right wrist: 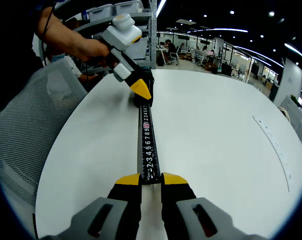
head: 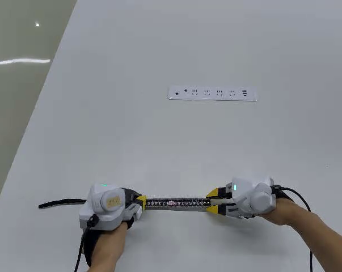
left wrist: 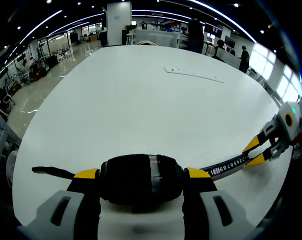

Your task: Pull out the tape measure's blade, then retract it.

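A wide white surface (head: 216, 45) with a tape measure stretched along its near edge, closer to the left edge than the right. The left hand-held gripper (head: 135, 205) is clenched around the black tape measure case (left wrist: 140, 177), its yellow-tipped jaws pressing on the case's two opposite sides. The right hand-held gripper (right wrist: 151, 179) is clamped on the free end of the blade (right wrist: 147, 140), with both jaws pinched flat against it. The blade runs straight between the two, a short length drawn out, its numbers facing up, low over the surface. A thin black strap (head: 60, 202) trails from the case toward the left edge. A white power strip (head: 212, 93) lies well apart, toward the middle of the surface.

The case looks hard, rounded and compact, so it probably sits securely when squeezed across its broad sides, as it is now. The blade appears to be thin sprung metal: stiff along its length, likely to kink if twisted or bent sideways, and smooth enough to slip from a light pinch. The end tip is the sensible place to grip it. Its spring return probably pulls back sharply, so retracting calls for feeding the blade in under a firm hold rather than letting it snap.
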Tool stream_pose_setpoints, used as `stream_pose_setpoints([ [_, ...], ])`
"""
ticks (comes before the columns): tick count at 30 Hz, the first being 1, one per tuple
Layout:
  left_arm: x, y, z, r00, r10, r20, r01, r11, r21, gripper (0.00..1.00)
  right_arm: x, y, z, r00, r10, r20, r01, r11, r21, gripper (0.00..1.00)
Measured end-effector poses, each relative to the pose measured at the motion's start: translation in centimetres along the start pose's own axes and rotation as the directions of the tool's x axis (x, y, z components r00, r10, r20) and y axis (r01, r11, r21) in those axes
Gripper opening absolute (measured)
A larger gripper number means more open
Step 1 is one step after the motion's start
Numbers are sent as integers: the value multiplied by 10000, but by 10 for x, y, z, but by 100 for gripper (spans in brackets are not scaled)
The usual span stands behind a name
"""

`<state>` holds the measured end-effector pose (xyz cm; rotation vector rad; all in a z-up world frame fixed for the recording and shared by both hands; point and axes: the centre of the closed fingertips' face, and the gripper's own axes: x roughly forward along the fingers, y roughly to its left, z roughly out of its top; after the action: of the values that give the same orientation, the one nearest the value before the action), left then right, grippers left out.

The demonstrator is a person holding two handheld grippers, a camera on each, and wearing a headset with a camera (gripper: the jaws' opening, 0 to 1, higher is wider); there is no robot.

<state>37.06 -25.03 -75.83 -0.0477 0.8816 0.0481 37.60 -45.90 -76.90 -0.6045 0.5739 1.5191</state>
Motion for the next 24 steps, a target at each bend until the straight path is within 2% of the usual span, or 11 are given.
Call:
stream_pose_setpoints([
  [24,0,0,0,10000,-20,-25,20,10000,30,64,9,1,7,9999,125,44,-124,9998,-156,13],
])
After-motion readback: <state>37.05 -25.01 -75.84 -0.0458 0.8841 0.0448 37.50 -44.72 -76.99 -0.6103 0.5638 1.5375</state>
